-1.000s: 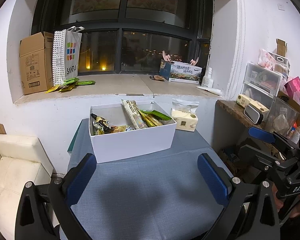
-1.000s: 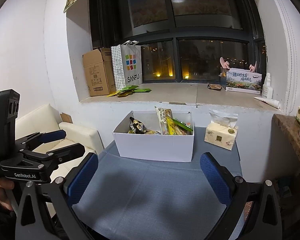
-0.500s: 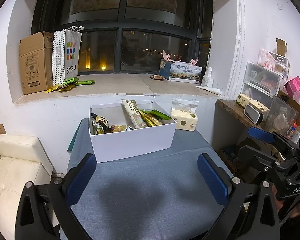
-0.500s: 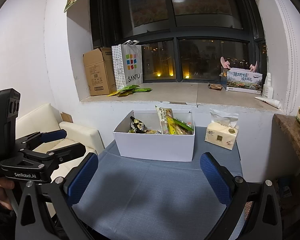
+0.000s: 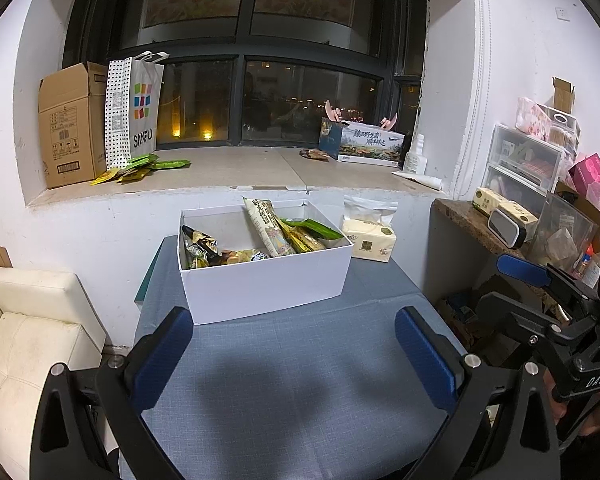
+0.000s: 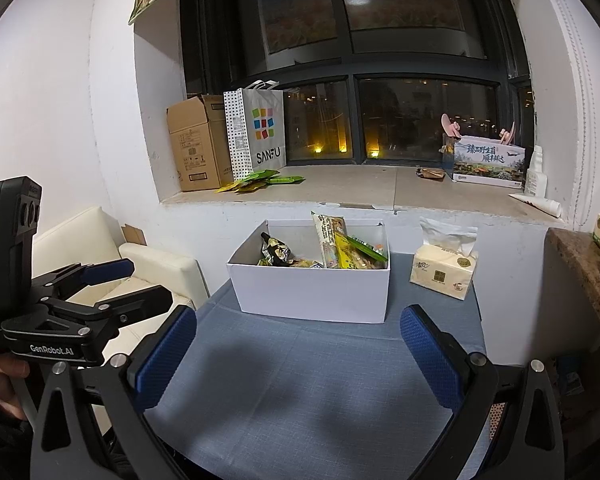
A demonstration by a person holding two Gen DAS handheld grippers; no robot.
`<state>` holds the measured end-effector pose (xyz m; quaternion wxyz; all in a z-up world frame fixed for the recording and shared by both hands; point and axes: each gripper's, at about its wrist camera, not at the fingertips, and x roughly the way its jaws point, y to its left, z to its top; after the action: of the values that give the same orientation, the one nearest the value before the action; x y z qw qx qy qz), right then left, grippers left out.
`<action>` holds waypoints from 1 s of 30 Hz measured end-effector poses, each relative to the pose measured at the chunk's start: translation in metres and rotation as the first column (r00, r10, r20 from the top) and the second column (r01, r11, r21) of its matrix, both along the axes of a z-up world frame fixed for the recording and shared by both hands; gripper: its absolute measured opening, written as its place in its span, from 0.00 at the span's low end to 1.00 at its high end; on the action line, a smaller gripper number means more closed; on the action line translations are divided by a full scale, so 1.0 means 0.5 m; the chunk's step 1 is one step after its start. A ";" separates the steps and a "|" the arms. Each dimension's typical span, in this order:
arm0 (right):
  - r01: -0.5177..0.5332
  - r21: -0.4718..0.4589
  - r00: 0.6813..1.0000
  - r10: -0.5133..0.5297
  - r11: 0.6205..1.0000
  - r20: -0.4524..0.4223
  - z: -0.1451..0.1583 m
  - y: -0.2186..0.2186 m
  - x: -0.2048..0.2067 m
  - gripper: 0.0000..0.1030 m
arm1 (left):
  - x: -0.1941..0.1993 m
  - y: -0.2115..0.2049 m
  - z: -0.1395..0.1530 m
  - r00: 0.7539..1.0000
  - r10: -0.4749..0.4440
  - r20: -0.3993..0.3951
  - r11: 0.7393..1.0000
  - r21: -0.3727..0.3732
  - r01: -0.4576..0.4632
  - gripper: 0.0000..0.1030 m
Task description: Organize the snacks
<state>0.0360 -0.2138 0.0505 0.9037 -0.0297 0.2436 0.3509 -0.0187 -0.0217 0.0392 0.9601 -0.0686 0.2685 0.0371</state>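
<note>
Left wrist view: left gripper (image 5: 294,342) fingers spread wide, nothing between, hovering over blue tablecloth (image 5: 300,392). One white box (image 5: 266,280) at table's far end, against wall, holding snack packets (image 5: 268,232): one tall pale packet leaning, several yellow-green and dark foil ones, exact count unclear. One tissue pack (image 5: 370,238) just beside box. Loose green packets (image 5: 140,166) on windowsill, beside one cardboard carton (image 5: 66,124) and one shopping bag (image 5: 132,112). Right wrist view: right gripper (image 6: 298,346) likewise spread, empty.

One white box (image 5: 260,280), one tissue pack (image 5: 370,238)
</note>
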 end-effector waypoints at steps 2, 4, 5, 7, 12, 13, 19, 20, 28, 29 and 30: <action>-0.002 0.000 1.000 0.002 1.000 0.000 0.000 0.000 0.000 1.00 | 0.000 0.000 0.000 1.000 0.002 0.001 1.000 0.001 -0.002 1.00; 0.000 0.000 1.000 0.000 1.000 0.000 0.000 0.000 0.000 1.00 | 0.000 0.000 0.000 1.000 0.000 0.000 1.000 0.002 0.000 1.00; -0.001 0.001 1.000 0.001 1.000 0.000 0.000 0.000 -0.001 1.00 | 0.000 0.001 0.000 1.000 0.002 -0.001 1.000 0.003 -0.002 1.00; -0.001 0.004 1.000 0.001 1.000 0.001 0.000 0.000 -0.002 1.00 | -0.002 0.004 0.001 1.000 0.006 -0.001 1.000 -0.001 -0.006 1.00; -0.002 0.004 1.000 0.002 1.000 0.000 0.000 0.000 -0.001 1.00 | -0.003 0.003 0.003 1.000 0.000 0.000 1.000 0.000 0.000 1.00; -0.003 0.004 1.000 0.003 1.000 0.000 -0.001 0.000 -0.002 1.00 | -0.003 0.003 0.003 1.000 -0.001 0.000 1.000 0.001 0.001 1.00; -0.004 0.005 1.000 0.004 1.000 -0.001 -0.001 -0.001 -0.001 1.00 | -0.003 0.000 0.004 1.000 0.000 -0.002 1.000 0.001 0.000 1.00; -0.005 0.005 1.000 0.005 1.000 -0.002 -0.001 -0.001 -0.001 1.00 | -0.001 0.000 0.004 1.000 -0.001 -0.003 1.000 0.000 0.001 1.00; -0.007 0.003 1.000 0.007 1.000 -0.003 -0.001 0.001 -0.003 1.00 | -0.001 -0.001 0.003 1.000 0.001 -0.002 1.000 0.002 -0.001 1.00; -0.008 0.003 1.000 0.008 1.000 -0.003 -0.001 0.000 -0.005 1.00 | -0.001 0.000 0.003 1.000 0.001 -0.003 1.000 0.001 -0.001 1.00; -0.008 0.003 1.000 0.008 1.000 -0.002 -0.001 0.001 -0.005 1.00 | -0.001 -0.001 0.003 1.000 0.000 -0.003 1.000 0.002 0.000 1.00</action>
<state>0.0337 -0.2134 0.0500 0.9020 -0.0292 0.2441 0.3550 -0.0191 -0.0220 0.0407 0.9598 -0.0676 0.2700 0.0377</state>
